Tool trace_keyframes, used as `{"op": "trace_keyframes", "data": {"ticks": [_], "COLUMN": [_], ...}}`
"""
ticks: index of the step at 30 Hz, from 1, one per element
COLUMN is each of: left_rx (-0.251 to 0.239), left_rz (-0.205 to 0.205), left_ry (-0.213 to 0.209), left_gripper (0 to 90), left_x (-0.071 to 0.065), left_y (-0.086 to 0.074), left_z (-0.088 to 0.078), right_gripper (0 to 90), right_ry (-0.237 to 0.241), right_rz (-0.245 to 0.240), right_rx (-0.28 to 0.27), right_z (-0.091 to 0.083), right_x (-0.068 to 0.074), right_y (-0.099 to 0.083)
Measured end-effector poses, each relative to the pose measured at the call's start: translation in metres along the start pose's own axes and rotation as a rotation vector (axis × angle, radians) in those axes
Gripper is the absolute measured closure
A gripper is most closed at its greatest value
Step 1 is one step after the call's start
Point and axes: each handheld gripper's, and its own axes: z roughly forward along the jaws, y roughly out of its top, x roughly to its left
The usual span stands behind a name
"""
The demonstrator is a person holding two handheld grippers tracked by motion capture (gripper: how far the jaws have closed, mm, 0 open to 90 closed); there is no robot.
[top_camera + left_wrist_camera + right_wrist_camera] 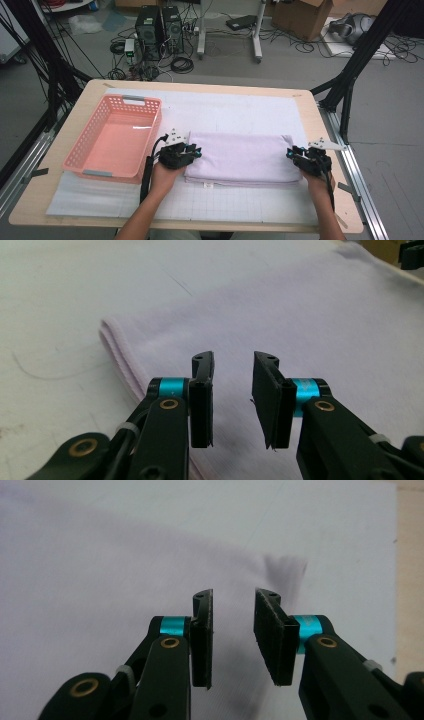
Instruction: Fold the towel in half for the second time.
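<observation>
Two grippers flanked one folded towel [240,157], and that was the relation your coming move turned on. The white mat [235,112] covered most of the table [320,130], with the pink basket [116,137] at your left, just beside the towel's left end. The lilac towel lay flat near the middle of the mat, its long axis running left to right across your front. Your left gripper [192,150] sat at its left short edge and your right gripper [292,151] at its right short edge, so each hand was equally near its own end and the cloth lay inward from both. In the left gripper view, the jaws stood partly open above the towel's folded edge [117,357], pinching nothing. In the right gripper view, the jaws [233,625] were likewise parted and released, cloth blurred beneath them.
</observation>
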Motion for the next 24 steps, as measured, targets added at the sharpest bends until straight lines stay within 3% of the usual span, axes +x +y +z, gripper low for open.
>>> {"op": "trace_keyframes", "data": {"ticks": [8,13,15,20,21,22,23,24], "left_rx": [0.056,0.078,0.085,0.078,0.054,0.054,0.040,0.019], "left_rz": [0.021,0.040,0.047,0.021,0.015,0.015,0.017,0.006], "left_ry": [-0.029,-0.021,-0.012,-0.028,-0.037,-0.037,-0.030,-0.024], "left_gripper": [71.9,71.7,72.0,72.6,70.1,65.2,65.2,59.0], "left_x": [-0.010,-0.013,-0.016,-0.017,-0.015,-0.015,-0.013,-0.012], "left_y": [-0.022,-0.026,-0.030,-0.033,-0.034,-0.034,-0.033,-0.032], "left_z": [-0.010,-0.014,-0.019,-0.026,-0.029,-0.029,-0.030,-0.031], "right_gripper": [68.5,68.8,69.5,66.4,58.7,58.7,56.0,53.9], "right_ry": [0.043,0.047,0.040,0.029,0.027,0.027,0.029,0.029], "right_rz": [-0.021,-0.046,-0.077,-0.092,-0.081,-0.081,-0.065,-0.053], "right_rx": [0.036,0.070,0.090,0.085,0.062,0.062,0.035,0.007], "right_z": [-0.011,-0.018,-0.025,-0.036,-0.041,-0.041,-0.043,-0.046], "right_x": [0.008,0.011,0.015,0.016,0.016,0.016,0.016,0.015], "right_y": [-0.012,-0.021,-0.032,-0.039,-0.039,-0.039,-0.038,-0.036]}}
